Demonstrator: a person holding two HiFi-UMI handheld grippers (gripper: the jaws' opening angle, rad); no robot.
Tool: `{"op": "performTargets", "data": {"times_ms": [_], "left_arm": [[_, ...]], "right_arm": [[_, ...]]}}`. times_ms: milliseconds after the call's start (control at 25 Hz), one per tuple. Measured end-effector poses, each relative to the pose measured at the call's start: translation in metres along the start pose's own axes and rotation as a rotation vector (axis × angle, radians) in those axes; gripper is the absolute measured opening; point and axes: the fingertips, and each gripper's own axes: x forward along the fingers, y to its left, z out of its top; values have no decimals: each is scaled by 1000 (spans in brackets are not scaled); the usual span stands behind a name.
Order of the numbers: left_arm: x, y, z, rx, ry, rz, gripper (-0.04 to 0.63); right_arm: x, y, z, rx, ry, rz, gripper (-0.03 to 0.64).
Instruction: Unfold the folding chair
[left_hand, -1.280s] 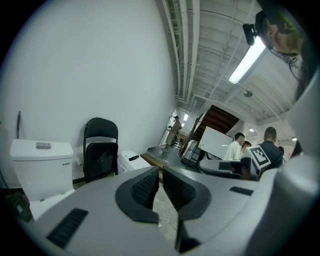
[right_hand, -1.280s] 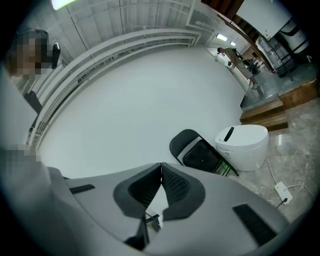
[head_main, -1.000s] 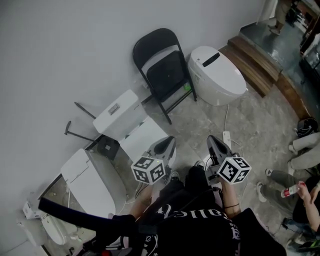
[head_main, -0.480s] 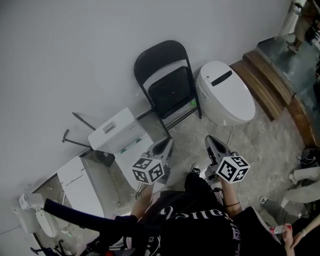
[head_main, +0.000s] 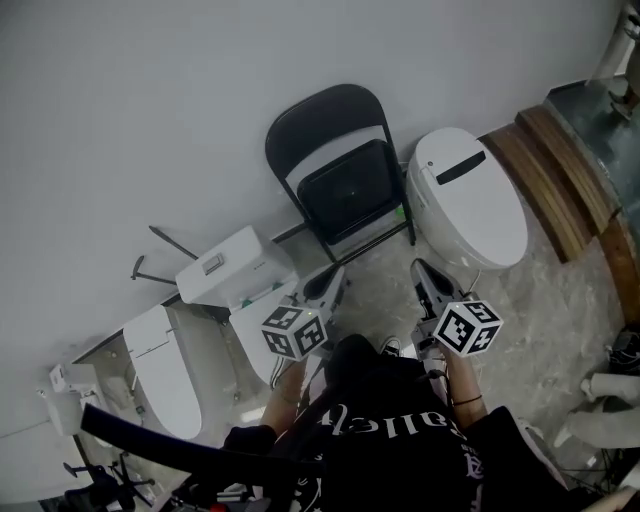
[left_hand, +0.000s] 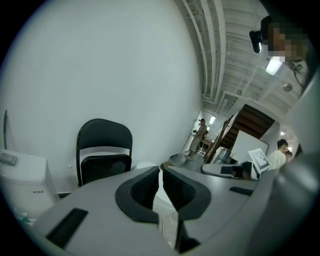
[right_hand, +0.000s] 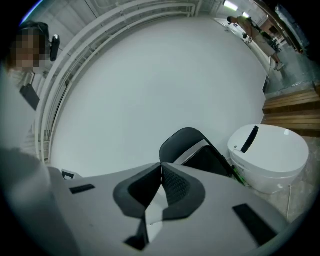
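Floor open before folded chair, toilet just beside; left tool, right tool shut, empty.

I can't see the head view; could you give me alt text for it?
A folded black folding chair leans against a white wall beside a white toilet. Below, a person in dark clothes holds the left hand-held gripper and right hand-held gripper toward it, both shut, empty and not touching it.

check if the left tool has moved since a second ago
Yes. The left tool has come closer to the folding chair; the floor gap to the chair's feet has shrunk.
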Motion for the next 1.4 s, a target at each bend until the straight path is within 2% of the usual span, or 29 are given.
{"op": "performTargets", "data": {"times_ms": [240,400,600,760,1000,1240,1400], "left_arm": [[27,65,34,4,-8,93,13],[54,112,63,56,6,100,84],[95,190,116,100,31,109,110],[130,256,165,180,61,116,127],[192,347,207,281,196,125,193],[231,419,210,357,346,129,228],[254,450,203,359,417,88,250]], "right_arm": [[48,-18,2,22,50,18,14],[86,-30,12,16,55,-10,14],[146,-39,31,39,57,-46,14],[199,-40,42,71,52,-53,15],[273,-49,54,114,83,-62,15],[328,-57,48,126,135,-52,17],[366,-60,38,126,183,-61,25]]}}
